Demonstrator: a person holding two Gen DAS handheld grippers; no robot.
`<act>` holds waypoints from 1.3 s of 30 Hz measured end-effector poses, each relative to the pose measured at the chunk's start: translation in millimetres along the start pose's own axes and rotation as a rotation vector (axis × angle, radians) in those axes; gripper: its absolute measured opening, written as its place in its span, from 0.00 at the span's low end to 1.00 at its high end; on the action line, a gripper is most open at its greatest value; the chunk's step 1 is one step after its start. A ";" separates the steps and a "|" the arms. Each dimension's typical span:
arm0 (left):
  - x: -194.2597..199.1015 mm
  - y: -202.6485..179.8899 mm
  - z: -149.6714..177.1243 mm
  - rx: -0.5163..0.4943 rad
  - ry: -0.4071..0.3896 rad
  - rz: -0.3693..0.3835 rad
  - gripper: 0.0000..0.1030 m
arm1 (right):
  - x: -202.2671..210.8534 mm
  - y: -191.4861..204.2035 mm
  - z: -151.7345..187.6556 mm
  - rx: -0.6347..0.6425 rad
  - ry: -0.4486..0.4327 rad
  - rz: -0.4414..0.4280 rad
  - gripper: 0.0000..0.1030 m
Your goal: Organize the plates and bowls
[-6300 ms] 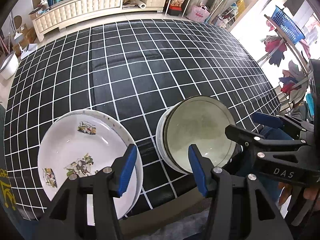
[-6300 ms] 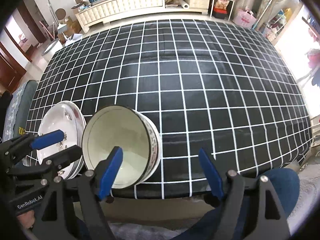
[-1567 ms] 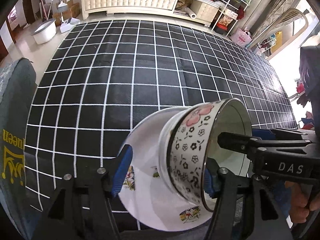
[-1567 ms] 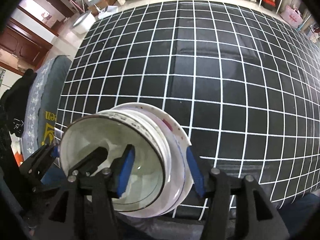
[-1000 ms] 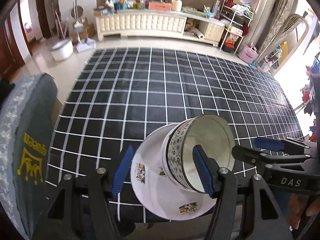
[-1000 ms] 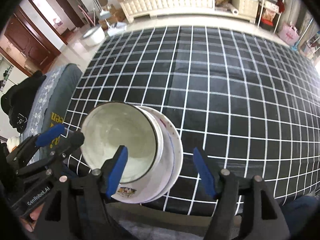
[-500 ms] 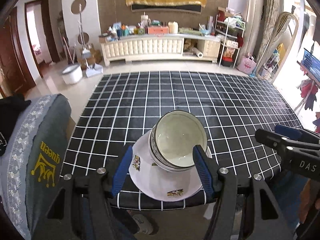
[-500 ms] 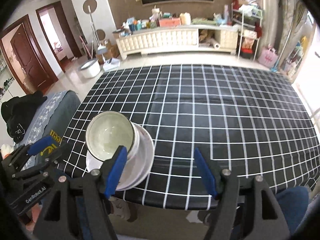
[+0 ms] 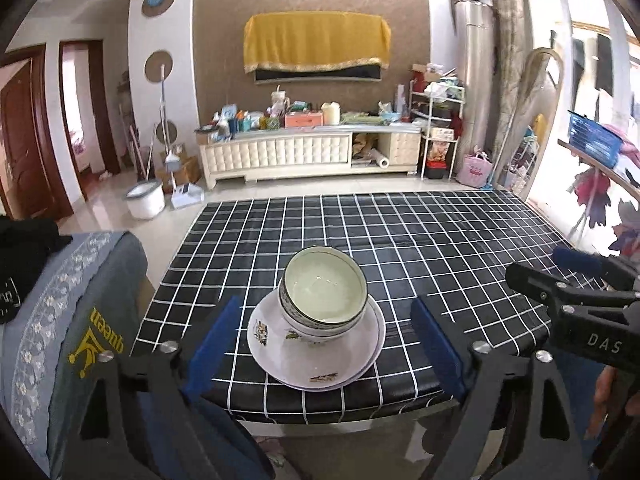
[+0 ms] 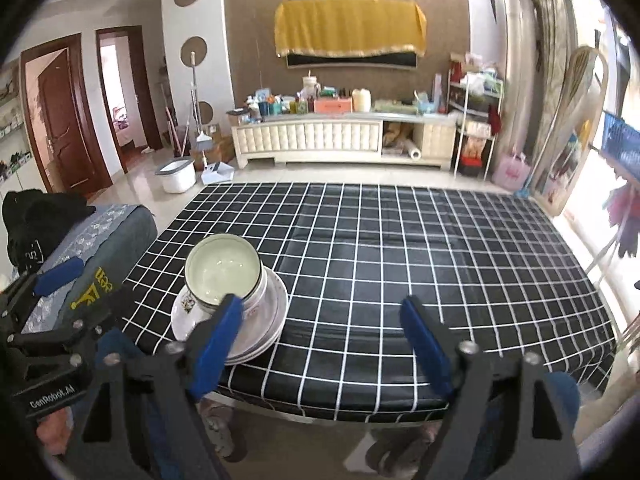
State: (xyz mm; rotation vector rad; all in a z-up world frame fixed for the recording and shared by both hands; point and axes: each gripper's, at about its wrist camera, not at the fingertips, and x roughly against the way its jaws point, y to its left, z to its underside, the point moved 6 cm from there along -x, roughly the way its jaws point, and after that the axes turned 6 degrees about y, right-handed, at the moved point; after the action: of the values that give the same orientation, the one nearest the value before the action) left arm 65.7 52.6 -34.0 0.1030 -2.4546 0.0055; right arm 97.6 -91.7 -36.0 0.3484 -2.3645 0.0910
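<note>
Claws (image 9: 326, 340) have pulled back from bowls (image 9: 323, 296) stacked on plates (image 9: 320, 372).

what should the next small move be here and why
Probably just lower both and stop. The bowls already sit nested on the stacked plates near the table edge, and the left hand-held gripper and right hand-held gripper are open, empty and clear.

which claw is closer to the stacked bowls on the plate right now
Left. The left claw is open and faces the stacked bowls head-on. The right claw, also open, is off to their right, facing bare tablecloth.
</note>
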 end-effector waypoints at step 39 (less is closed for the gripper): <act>55.9 -23.5 42.0 -0.020 -0.107 0.048 1.00 | 61.0 -0.6 47.9 0.006 -0.150 0.048 1.00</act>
State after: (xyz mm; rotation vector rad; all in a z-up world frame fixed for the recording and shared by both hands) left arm -2.2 23.8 -31.6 0.0369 -2.5630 -0.0031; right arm 23.5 -113.8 -29.3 0.3110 -2.5224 0.0982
